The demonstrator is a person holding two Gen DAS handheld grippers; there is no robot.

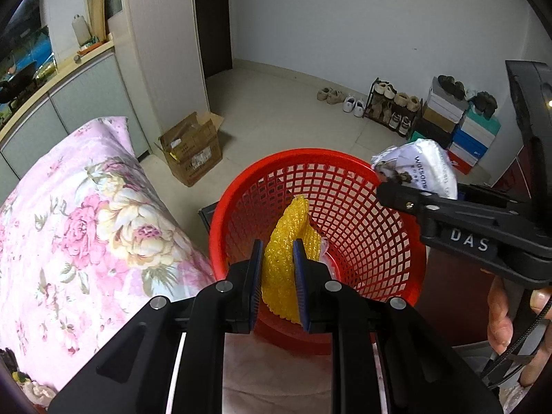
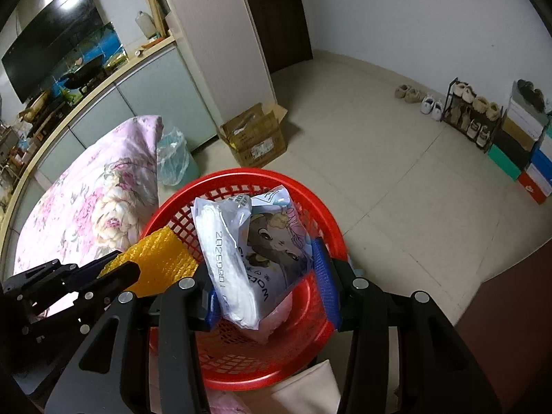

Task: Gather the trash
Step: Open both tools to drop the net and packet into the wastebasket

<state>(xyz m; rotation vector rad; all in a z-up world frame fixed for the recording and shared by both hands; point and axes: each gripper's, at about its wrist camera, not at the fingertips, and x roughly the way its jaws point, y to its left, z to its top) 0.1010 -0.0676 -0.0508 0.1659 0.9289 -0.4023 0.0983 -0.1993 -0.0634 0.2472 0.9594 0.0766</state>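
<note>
Here, yellow netting [image 1: 284,258] is clamped by the left gripper [image 1: 278,276] and a tissue pack [image 2: 255,258] by the right gripper [image 2: 269,296], above a red basket [image 1: 362,207].

Floral quilt [image 1: 86,214], open cardboard box [image 2: 255,138], shoe rack [image 2: 471,117] w/ shoes, stacked shoeboxes [image 1: 459,127], TV [image 2: 51,34]

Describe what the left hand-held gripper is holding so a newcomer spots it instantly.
Find the red mesh basket beside the pink floral quilt. Over its mouth, the left hand-held gripper pinches yellow foam netting: bright, bumpy-textured, unlike the smooth white printed packet alongside.
</note>
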